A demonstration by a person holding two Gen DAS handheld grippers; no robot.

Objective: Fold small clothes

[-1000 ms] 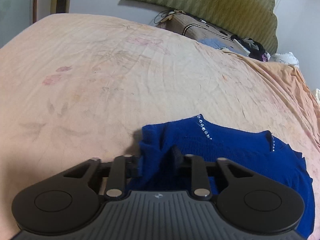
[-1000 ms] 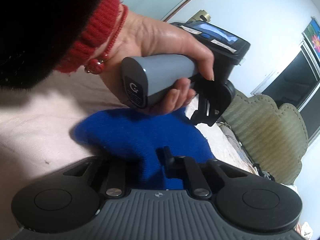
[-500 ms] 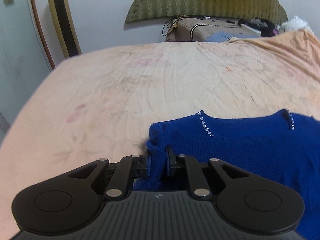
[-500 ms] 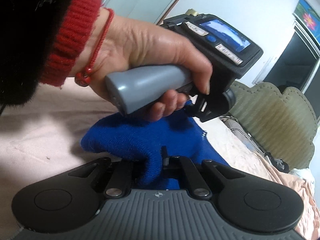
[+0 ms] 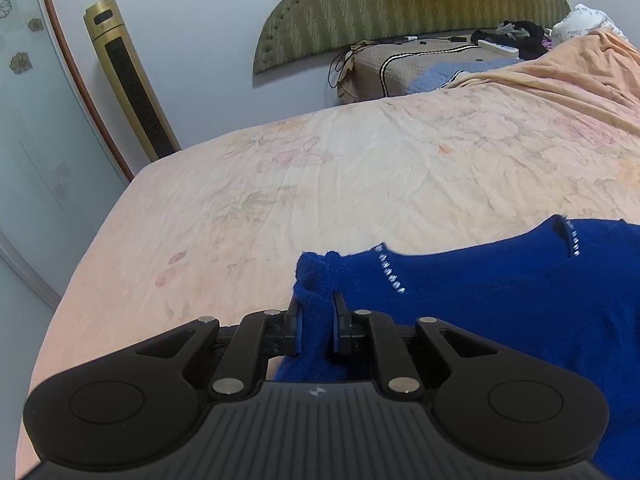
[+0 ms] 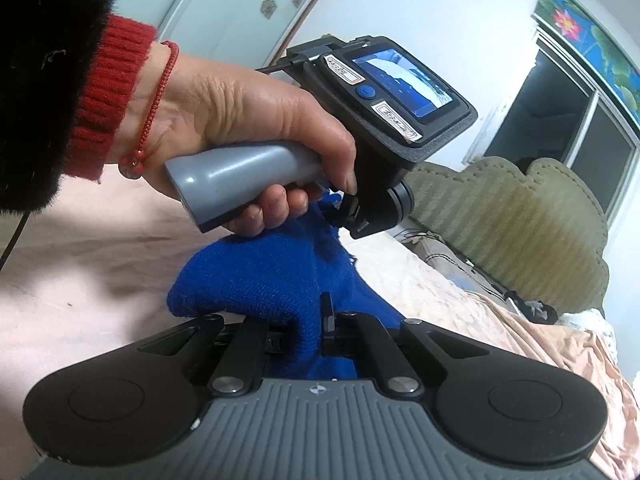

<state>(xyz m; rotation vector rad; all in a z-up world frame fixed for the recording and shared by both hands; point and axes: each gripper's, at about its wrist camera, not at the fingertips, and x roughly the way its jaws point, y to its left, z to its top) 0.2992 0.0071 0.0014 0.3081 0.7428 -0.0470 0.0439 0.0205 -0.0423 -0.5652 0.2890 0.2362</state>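
Left tongs [image 5: 316, 322] clamped on a bunched corner of blue knit sweater [image 5: 500, 304]; fabric pinched between narrow jaws. Right tongs [image 6: 308, 330] likewise closed on a thick fold of the same sweater [image 6: 260, 280]. Garment held up just over the bed [image 5: 320, 184], stretched between both tongs. Long axis roughly left–right in left wrist view, neckline edge with rhinestone rows [image 5: 390, 270] facing the headboard [image 5: 400, 4]. Left hand [image 6: 240, 120] gripping grey handle, red cuff and red cord bracelet at wrist. Peach floral sheet, wrinkled. Gold tower unit [image 5: 128, 80] against pale wall; brown pillow [image 5: 420, 68] and dark clutter near headboard. Dark window [image 6: 568, 120] seen from right wrist view.
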